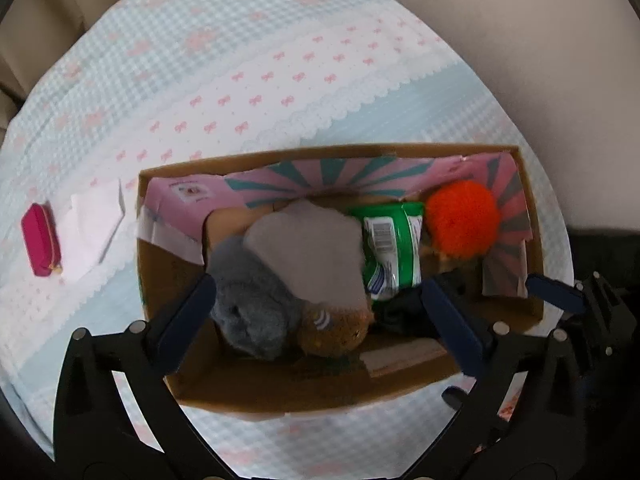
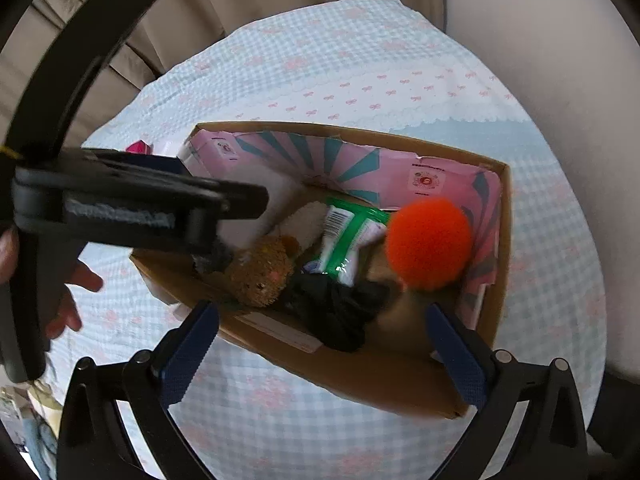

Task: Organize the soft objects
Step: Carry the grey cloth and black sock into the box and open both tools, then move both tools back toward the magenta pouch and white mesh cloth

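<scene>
Now the cardboard box (image 1: 280, 396) sits on a table with a blue checked cloth with pink bows (image 1: 248, 80). Soft things fill the box. A fluffy orange ball (image 1: 460, 220) lies at the right end, near the pink and teal paper that lines the far wall. Next to it is a green and white packet (image 1: 394, 248). A gray plush toy (image 1: 248, 304) and a brown plush toy (image 1: 332, 332) lie side by side, touching, at the left part of the box, with a blurry gray patch over them. Some black cloth (image 2: 336, 312) is bunched up near the front wall. The left gripper (image 1: 316, 308) points down over the box with its jaws spread wide, and nothing is pinched between them. The right gripper (image 2: 320, 332) also points down at the box, jaws spread wide, holding nothing. A hand (image 2: 68, 300) shows at the left edge of the right wrist view. On the cloth, left of the box, lie a small pink pouch (image 1: 40, 240) and a white paper (image 1: 94, 232).
</scene>
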`<state>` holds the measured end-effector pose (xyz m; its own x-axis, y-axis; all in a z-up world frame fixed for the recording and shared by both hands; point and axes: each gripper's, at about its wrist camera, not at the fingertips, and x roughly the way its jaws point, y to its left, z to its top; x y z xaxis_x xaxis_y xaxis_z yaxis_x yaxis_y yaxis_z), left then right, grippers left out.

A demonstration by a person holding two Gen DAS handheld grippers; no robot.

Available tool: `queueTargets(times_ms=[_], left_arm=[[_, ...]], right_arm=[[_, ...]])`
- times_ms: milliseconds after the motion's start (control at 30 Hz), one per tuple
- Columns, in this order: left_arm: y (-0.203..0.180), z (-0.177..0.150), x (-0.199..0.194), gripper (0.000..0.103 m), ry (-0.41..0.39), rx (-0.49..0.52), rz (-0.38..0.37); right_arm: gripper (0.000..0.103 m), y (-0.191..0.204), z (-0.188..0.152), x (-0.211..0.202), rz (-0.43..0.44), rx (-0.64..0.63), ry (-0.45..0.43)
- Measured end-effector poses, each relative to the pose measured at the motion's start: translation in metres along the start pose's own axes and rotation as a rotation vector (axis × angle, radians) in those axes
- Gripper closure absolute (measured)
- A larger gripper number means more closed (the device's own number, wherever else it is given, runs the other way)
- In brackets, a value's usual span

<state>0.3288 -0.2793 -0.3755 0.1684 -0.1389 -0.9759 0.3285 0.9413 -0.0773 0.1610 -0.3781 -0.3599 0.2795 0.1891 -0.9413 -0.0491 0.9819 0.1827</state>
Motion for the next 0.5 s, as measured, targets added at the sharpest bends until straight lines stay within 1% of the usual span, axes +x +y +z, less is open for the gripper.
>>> queueTargets(times_ms=[100, 267, 500], left_arm=[[-0.002, -0.003, -0.004, 0.0, 0.0, 0.008, 0.011], [-0.005, -0.01, -0.017, 0.0, -0.009, 0.001, -0.003], [-0.008, -0.019, -0.055, 0.0, -0.061, 0.013, -0.014]], right_arm=[[0.0, -0.002, -0.004, -0.003, -0.001, 0.006, -0.004], [0.0, -0.004, -0.007, -0.012, 0.001, 0.017, -0.031], [0.0, 0.003, -0.007, -0.036, -0.008, 0.034, -0.053]])
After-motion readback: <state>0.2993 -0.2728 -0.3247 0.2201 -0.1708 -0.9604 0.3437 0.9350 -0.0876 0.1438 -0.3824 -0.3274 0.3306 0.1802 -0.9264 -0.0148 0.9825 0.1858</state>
